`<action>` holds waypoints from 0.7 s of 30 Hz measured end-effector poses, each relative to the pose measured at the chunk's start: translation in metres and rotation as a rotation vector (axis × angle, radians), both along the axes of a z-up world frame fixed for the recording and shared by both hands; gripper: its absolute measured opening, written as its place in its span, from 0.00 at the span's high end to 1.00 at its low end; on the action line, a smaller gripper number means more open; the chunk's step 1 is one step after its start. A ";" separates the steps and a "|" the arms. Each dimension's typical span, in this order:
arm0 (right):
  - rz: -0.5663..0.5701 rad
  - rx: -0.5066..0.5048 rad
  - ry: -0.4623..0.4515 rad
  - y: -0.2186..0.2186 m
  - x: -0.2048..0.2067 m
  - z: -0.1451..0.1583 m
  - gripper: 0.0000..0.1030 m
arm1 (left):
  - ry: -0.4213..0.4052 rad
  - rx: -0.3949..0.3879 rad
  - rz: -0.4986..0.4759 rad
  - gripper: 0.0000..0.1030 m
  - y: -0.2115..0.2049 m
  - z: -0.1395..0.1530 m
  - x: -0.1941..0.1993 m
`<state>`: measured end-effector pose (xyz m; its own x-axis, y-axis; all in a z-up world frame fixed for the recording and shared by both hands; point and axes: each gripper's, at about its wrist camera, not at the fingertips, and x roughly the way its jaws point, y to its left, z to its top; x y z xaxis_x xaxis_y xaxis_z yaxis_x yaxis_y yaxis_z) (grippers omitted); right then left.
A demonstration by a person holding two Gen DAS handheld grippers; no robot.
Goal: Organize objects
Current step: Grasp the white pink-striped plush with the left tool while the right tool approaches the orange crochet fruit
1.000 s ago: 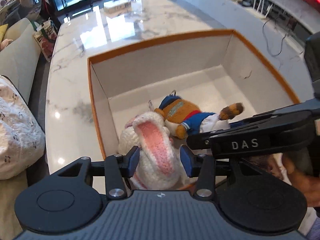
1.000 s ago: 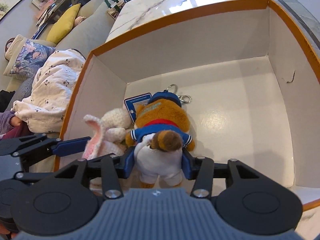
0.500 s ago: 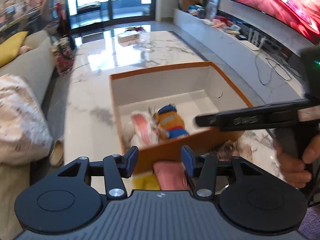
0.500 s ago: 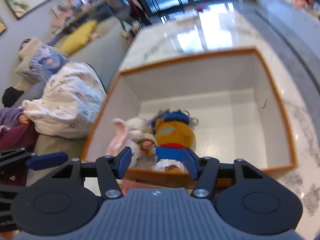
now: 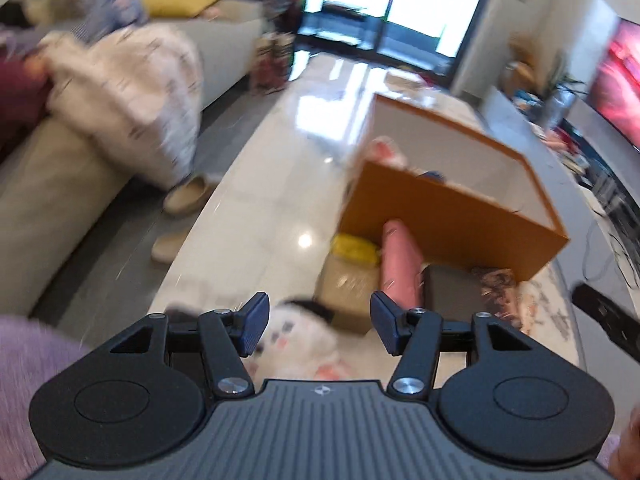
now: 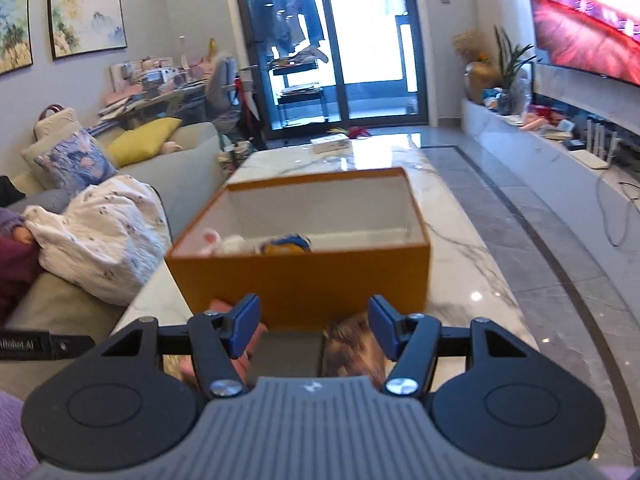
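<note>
The orange box (image 6: pixel 304 280) is seen on the marble table (image 6: pixel 472 276), two plush toys (image 6: pixel 256 243) lying inside it. Nothing is held by the left gripper (image 5: pixel 314 330) or the right gripper (image 6: pixel 314 330) — both jaws are opening. Just before the box, a pink object (image 5: pixel 400 264) — perhaps a pouch — is blurred.

Living room: grey walls, two framed landscape paintings (image 6: pixel 86 12); beige sofa (image 6: pixel 188 152) with yellow cushion (image 6: pixel 142 144) and white blanket (image 6: pixel 100 232); bright glass balcony doors (image 6: pixel 332 40); glossy grey tile floor (image 6: pixel 540 232); marble tabletop (image 6: pixel 460 248); wall screen glowing red (image 6: pixel 588 16).
</note>
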<state>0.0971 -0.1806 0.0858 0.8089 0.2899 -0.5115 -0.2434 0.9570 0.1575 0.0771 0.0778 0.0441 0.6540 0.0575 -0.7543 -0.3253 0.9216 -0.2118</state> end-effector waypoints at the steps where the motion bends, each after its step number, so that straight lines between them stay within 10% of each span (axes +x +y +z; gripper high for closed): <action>1: -0.006 0.004 0.009 -0.001 -0.005 -0.005 0.36 | 0.003 -0.001 0.025 0.36 0.001 -0.005 -0.004; 21: -0.025 -0.047 0.076 0.001 -0.037 -0.039 0.28 | 0.073 0.015 0.170 0.25 -0.008 -0.046 -0.020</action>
